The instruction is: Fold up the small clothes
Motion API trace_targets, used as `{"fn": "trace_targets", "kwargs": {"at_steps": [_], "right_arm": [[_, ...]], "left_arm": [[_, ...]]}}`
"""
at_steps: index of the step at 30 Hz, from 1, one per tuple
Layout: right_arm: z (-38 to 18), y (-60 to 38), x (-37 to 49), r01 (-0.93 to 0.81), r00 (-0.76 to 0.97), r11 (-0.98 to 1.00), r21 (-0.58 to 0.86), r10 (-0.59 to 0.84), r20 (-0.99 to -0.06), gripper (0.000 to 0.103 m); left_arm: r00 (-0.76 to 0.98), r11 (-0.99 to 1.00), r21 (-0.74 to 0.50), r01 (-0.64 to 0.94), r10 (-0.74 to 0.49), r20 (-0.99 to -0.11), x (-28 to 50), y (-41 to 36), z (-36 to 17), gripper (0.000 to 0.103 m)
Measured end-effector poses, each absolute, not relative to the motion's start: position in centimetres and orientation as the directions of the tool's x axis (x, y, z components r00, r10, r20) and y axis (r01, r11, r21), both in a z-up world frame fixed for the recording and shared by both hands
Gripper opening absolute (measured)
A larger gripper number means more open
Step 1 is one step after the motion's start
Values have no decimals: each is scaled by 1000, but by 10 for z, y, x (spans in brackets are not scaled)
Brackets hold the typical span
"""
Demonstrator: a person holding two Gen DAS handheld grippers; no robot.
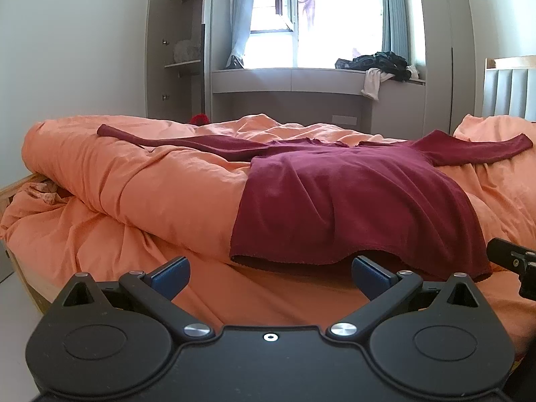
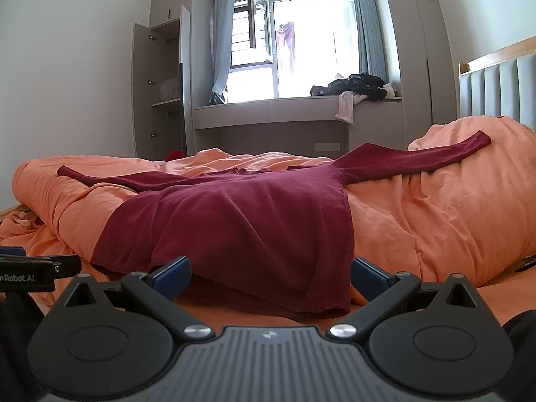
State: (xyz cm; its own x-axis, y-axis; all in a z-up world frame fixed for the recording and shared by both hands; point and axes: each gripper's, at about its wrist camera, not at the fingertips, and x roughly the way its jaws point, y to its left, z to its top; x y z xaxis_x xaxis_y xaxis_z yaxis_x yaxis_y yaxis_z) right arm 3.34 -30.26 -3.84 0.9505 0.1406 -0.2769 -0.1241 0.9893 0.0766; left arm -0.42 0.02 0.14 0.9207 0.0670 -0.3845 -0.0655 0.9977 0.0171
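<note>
Nothing is folded yet: the maroon long-sleeved top (image 1: 351, 201) lies spread flat on the orange duvet (image 1: 134, 184), hem at the bed's near edge, sleeves outstretched. Left gripper (image 1: 269, 273) and right gripper (image 2: 269, 273) hover before the hem, jaws wide apart, empty.

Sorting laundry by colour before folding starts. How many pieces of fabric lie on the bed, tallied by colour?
Dark red: 1, the long-sleeved top spread flat, both sleeves out.
Orange: 1, the duvet bunched under it.
Total: 2.
The dark clothes pile on the window ledge is not counted.
</note>
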Motion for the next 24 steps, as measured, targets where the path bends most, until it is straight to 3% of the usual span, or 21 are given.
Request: {"fn": "trace_targets", "kwargs": {"at_steps": [24], "right_arm": [[-39, -305, 35, -118, 948, 989, 90, 139, -288, 103]], "left_arm": [[916, 996, 44, -80, 91, -390, -7, -3, -1, 103]]}}
